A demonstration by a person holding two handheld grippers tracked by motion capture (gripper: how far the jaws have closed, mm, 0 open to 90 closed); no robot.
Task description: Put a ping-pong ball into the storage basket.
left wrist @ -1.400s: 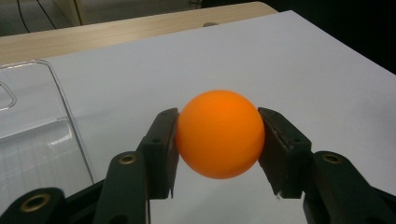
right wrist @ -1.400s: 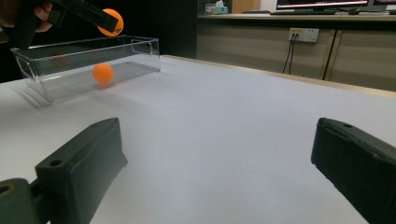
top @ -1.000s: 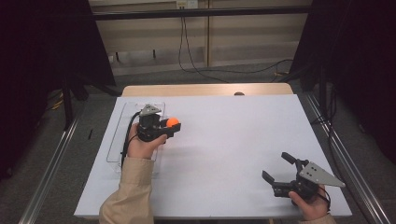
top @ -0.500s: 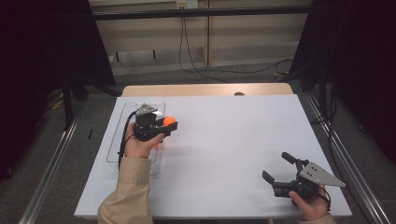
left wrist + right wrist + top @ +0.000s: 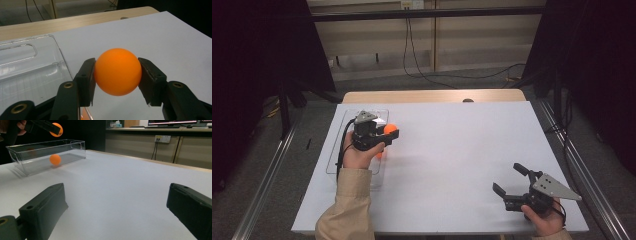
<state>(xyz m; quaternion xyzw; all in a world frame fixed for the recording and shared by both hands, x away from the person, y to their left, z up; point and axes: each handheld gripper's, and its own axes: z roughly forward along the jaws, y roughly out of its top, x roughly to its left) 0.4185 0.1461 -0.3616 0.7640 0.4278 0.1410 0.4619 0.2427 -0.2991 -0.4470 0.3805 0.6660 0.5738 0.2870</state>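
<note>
Near the table's left edge, the left hand and the left gripper cover much of the clear plastic bin, so from the high view its floor is hard to read; a second orange ball lies inside it, plain in the right gripper view and a mere sliver under the jaws in the left gripper view. The left gripper is clamped on the orange ball, one pad pressed to each side, and holds it in the air just off the bin's right wall, above the white tabletop. Close to the near right corner the right gripper rests low, jaws spread wide with nothing between them. Between the two grippers the white surface runs bare to the far wooden edge.
</note>
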